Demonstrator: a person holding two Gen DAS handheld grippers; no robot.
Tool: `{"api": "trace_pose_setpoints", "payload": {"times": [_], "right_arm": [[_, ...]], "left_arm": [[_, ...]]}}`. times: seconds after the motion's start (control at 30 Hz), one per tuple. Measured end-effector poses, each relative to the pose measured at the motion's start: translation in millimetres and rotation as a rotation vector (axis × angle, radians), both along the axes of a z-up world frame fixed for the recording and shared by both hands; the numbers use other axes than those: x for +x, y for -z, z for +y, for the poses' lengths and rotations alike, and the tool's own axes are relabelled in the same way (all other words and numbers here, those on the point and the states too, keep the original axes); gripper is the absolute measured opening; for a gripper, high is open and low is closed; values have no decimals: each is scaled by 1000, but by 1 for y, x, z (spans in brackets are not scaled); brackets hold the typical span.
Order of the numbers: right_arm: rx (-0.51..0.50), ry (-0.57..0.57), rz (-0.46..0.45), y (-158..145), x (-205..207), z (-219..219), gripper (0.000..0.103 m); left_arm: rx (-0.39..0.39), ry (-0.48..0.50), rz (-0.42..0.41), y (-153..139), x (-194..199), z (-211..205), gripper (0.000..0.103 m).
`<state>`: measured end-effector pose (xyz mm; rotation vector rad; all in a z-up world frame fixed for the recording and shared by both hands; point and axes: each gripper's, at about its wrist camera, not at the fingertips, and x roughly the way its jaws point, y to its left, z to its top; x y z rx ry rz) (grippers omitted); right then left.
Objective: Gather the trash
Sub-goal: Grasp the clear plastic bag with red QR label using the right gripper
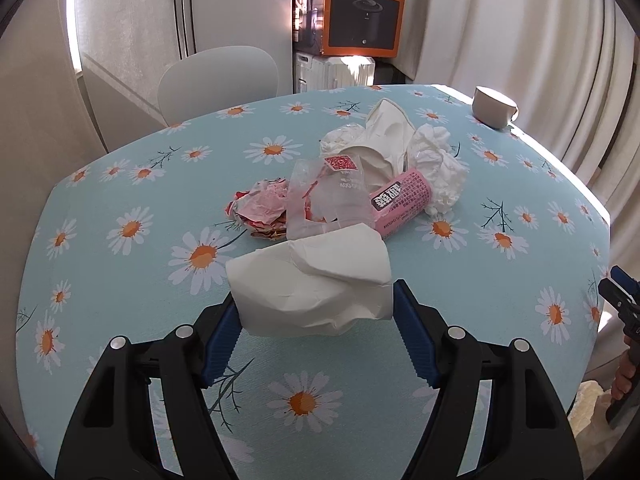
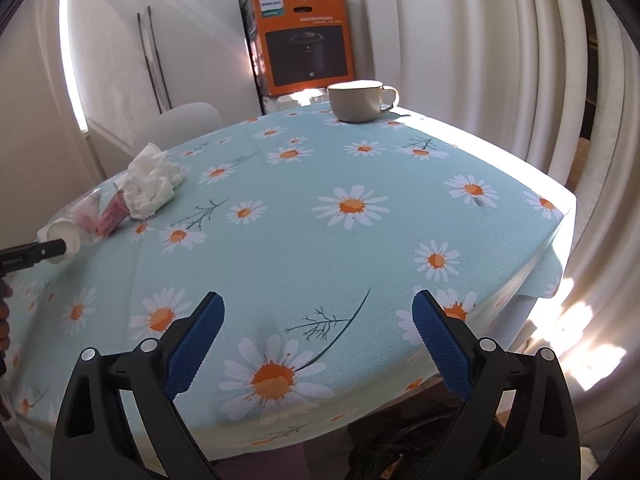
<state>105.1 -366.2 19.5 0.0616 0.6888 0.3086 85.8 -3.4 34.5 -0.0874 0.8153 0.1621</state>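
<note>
Left wrist: your left gripper (image 1: pixel 316 312) has the tissue (image 1: pixel 316 284) between its fingertips, both pads touching it, so it reads as gripped, but only at the edges; soft paper could slip free on the lift. Right wrist: right gripper (image 2: pixel 318 332) is open, empty, over bare tablecloth (image 2: pixel 360 248); the trash pile (image 2: pixel 148 188) sits far left of its fingers.
</note>
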Motion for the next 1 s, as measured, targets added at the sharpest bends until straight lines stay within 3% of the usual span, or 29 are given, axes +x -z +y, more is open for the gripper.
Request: {"api": "trace_pose_setpoints", "payload": {"times": [0.43,0.63,1.0], "right_arm": [[-9,-187,14,-16,-6,97,91],[12,-292,32,-23,-4,151,91],[-10,-412,45,-38,13,249,91]], "left_arm": [[4,-29,-25,3,-42,48,72],[55,-64,-48,4,-59,67,72],[20,-82,-67,8,-85,97,72]]}}
